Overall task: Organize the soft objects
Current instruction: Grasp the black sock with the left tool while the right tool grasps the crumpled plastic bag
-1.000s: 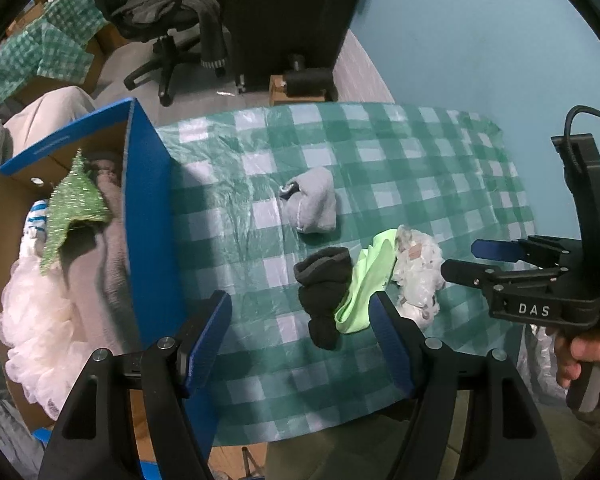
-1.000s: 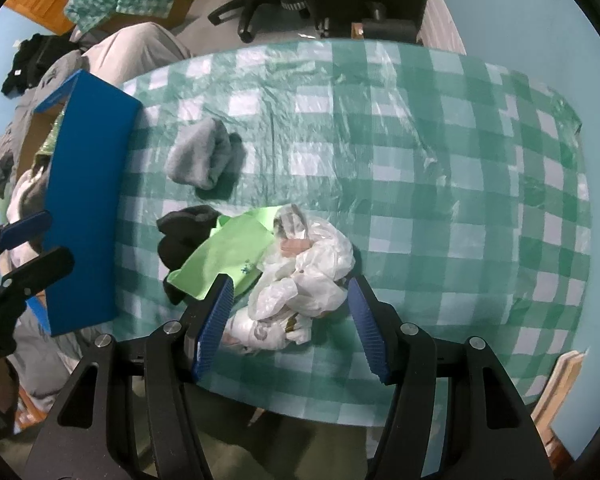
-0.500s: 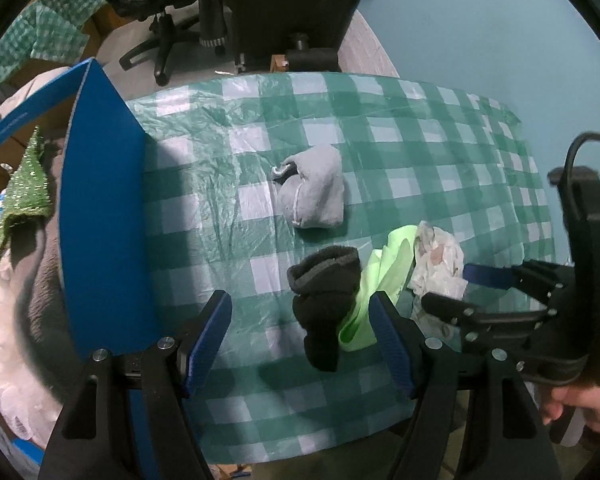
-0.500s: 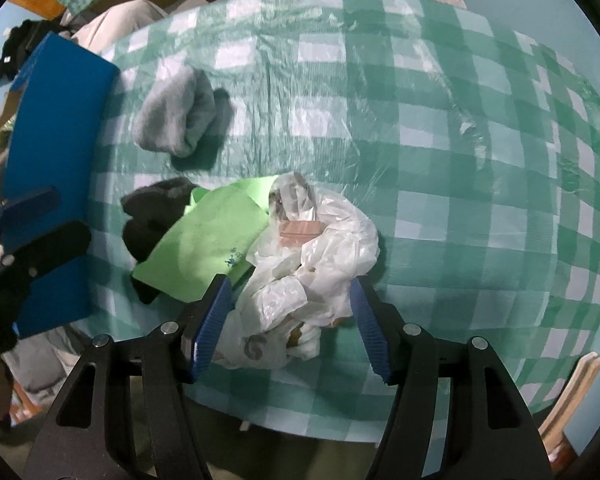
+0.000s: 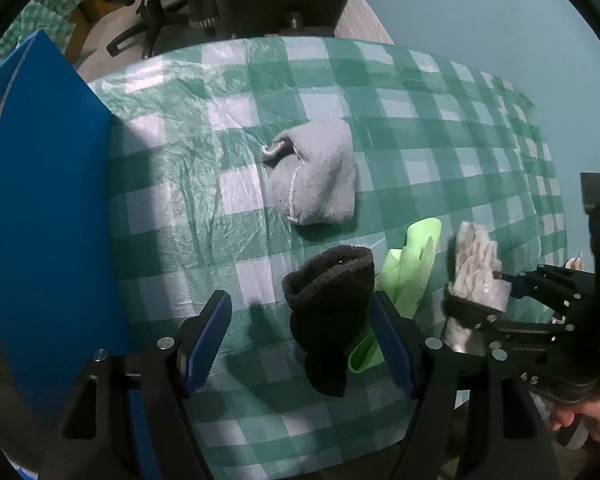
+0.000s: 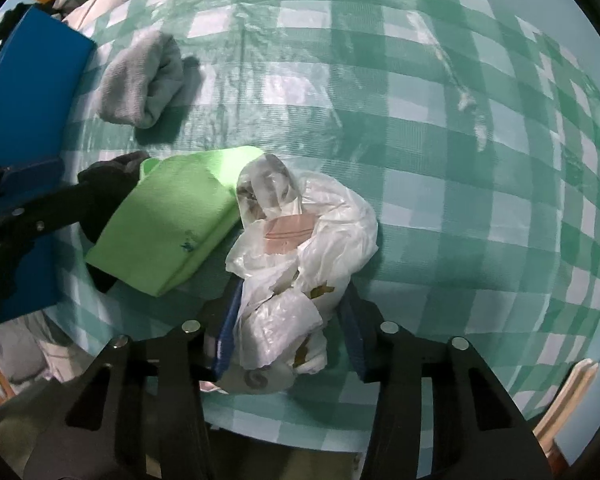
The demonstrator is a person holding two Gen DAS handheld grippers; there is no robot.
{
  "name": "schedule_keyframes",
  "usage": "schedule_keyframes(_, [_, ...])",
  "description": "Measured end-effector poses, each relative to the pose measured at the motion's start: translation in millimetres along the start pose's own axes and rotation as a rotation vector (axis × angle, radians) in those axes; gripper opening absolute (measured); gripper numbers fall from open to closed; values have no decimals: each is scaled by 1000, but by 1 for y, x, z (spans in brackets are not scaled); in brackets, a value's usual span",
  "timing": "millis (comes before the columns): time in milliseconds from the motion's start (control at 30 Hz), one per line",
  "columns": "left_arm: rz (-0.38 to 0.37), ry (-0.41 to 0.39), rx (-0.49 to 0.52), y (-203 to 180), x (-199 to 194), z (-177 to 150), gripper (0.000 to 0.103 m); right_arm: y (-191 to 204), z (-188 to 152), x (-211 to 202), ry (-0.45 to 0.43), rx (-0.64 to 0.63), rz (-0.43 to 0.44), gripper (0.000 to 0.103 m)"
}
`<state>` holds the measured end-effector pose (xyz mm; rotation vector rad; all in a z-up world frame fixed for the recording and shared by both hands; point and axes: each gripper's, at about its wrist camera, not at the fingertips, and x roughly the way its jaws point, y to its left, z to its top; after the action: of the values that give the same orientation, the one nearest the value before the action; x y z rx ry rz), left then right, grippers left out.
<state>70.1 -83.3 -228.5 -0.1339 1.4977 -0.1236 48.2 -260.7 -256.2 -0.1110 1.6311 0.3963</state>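
right gripper (image 6: 288,340) is over the crumpled white plastic bag (image 6: 300,248) at the near edge of the checked tablecloth (image 6: 420,120), and its jaws have just been closing with the bag bunched between them. both blue pads look pressed into the plastic, so i call that a grip on the bag, though it's thin film and i'd squeeze a touch more before lifting so it doesn't slip out in a tail. i'd lift straight up too, because the bag's left edge overlaps the folded lime-green cloth (image 6: 168,220) and could drag it.

left gripper (image 5: 300,344) hangs with its jaws wide apart, straddling the black sock (image 5: 332,312). the sock sits toward the right pad, nothing pinched yet. i'd shift right a little to centre it, or the near corner of the green cloth comes along.

grey rolled sock (image 5: 316,176) lies alone further back, well apart from the pile. blue box flap (image 5: 48,220) stands at the left.

hard to read: the flap hides the box's inside completely. there's something pinkish inside the bag, maybe a label, i can't tell. the bag's near end is lost behind my own gripper.
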Motion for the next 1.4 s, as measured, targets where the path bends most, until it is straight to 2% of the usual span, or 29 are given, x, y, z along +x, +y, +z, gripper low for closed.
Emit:
schedule_keyframes(267, [-2,12,21,-11,7,-1,77,-9,-8,-11,-39,1,-40,36])
schedule_keyframes(600, [19,37,25,-22,28,-6,77,-17,-8,-17,-63,8,-50,36])
schedule_keyframes(667, [19,37,9,-21,29,-7,77,-21,-8,-18,-62,9,-47,36])
schedule_keyframes(800, [-3,31,-30,-16,27,-11,70,-32,-10,-22,-57,14,-42,36])
schedule_keyframes(1100, [19,53,-90,2,27,-30,70,-39,-8,-34,-60,-1,-34,36])
schedule_keyframes(1267, [8,26,-118,11,17,-33,70,-34,-10,-33,-56,-10,-30,36])
schedule_keyframes(1400, [7,-3,-142,21,11,-34,77,-37,-9,-34,-54,-8,-29,36])
